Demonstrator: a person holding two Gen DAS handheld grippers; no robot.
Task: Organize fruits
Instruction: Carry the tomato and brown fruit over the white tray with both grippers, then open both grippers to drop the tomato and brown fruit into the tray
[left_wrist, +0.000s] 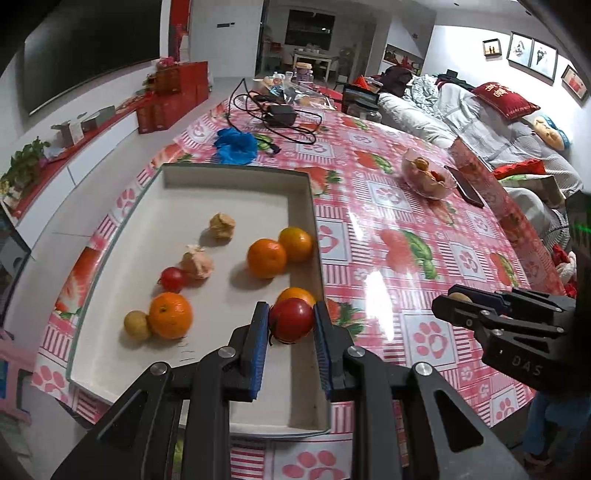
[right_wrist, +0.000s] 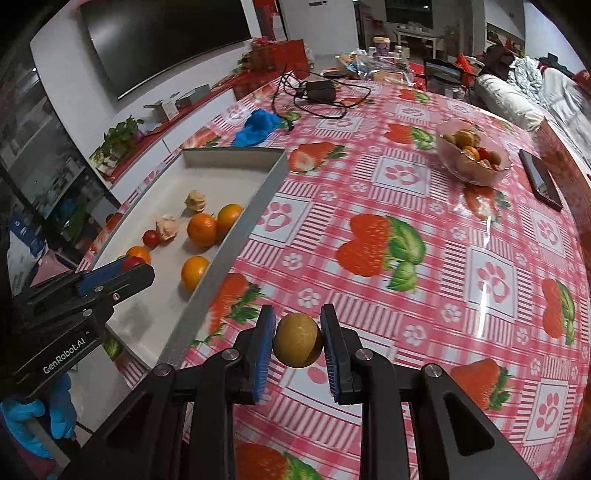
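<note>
Red tomato (left_wrist: 291, 319) in left claw (left_wrist: 290, 325); right claw (right_wrist: 297, 341) grips longan (right_wrist: 298, 340).

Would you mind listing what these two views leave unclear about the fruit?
- Left wrist view: the orange behind the held tomato is mostly hidden by it.
- Left wrist view: the yellow fruit in the right gripper is nearly covered by its fingers.
- Both views: the bowl contents are too small to count.
</note>
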